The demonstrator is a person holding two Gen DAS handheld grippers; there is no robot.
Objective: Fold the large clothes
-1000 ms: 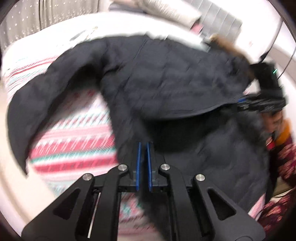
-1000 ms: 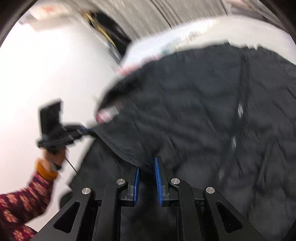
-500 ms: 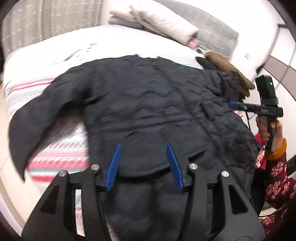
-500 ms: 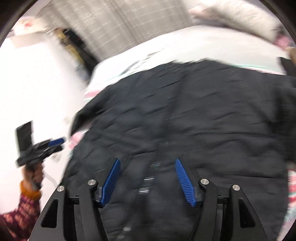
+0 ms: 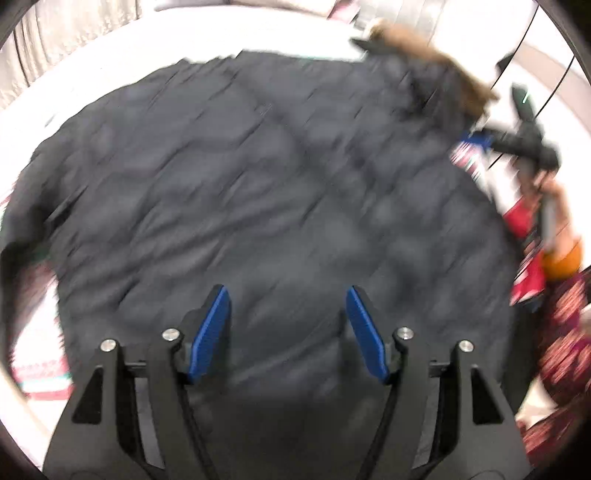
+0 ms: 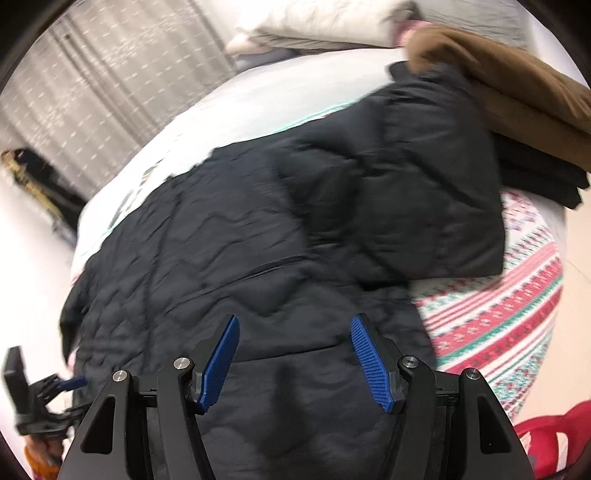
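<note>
1. Behind the bed (image 6: 258, 92) hung a pale patterned curtain (image 6: 92, 85), and pillows (image 6: 325, 22) lay piled at the bed's far edge.
2. A striped red, white and green blanket (image 6: 498, 317) covered the bed and showed along its right edge in the right wrist view.
3. My task's thing, the black quilted jacket (image 5: 258, 192), lay spread flat over the blanket and filled most of the bed in front of me.
4. One sleeve (image 6: 406, 206) lay folded across the jacket's body toward the bed's right edge, its cuff end resting over the striped blanket.
5. A fur-trimmed hood (image 5: 436, 74) sat at the jacket's far right corner in the left wrist view, though blur hid its detail.
6. Folded brown and black clothes (image 6: 517, 110) were stacked at the bed's far right corner, just beside the sleeve.
7. My left gripper (image 5: 288, 332) hovered above the jacket's near part with its jaws spread wide and nothing between them.
8. My right gripper (image 6: 295, 358) hung over the jacket's near hem, jaws likewise wide apart and empty.
9. Each gripper appeared in the other's view, off the bed's side edges; the left one (image 6: 40, 402) showed low at the left edge.
</note>
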